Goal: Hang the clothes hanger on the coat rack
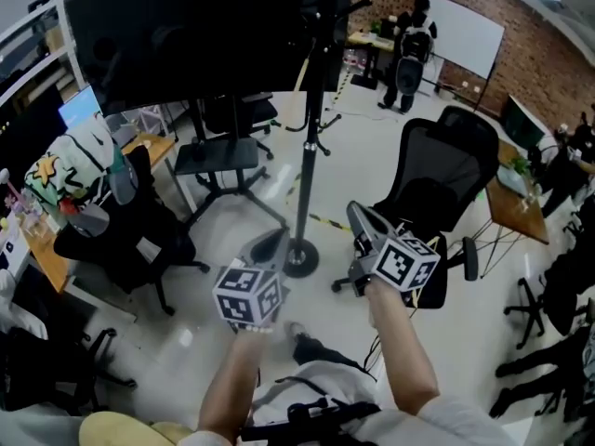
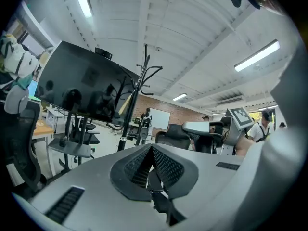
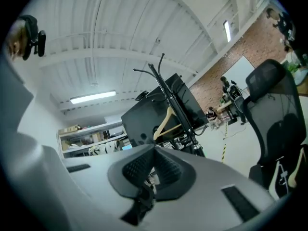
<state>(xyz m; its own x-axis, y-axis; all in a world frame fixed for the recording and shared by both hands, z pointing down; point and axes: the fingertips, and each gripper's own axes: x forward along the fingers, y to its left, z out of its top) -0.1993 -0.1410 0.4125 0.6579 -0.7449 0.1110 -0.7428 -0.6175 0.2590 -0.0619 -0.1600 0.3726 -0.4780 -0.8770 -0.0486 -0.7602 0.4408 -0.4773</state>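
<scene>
Your left gripper (image 1: 268,245) and right gripper (image 1: 359,215) are both closed and empty; bump the coat rack (image 1: 307,156) and its hanger (image 3: 166,121) could fall.

Left tool (image 2: 151,150) and right tool (image 3: 154,153): shells of smooth matt grey plastic; pads (image 2: 166,170) black, rubbery-looking, covered in a fine dimpled grid. Coat rack (image 1: 310,128): black pole, metal by the look of it, slight satin sheen. Hanger (image 3: 163,122): pale bare wood, smooth. Screen (image 2: 82,93): black, glossy, mirrors the room. Floor (image 1: 186,342): pale, smooth, semi-gloss with soft highlights. Chair (image 1: 446,165): back of black mesh cloth, matt. Wall (image 1: 558,45): rough red brick.
</scene>
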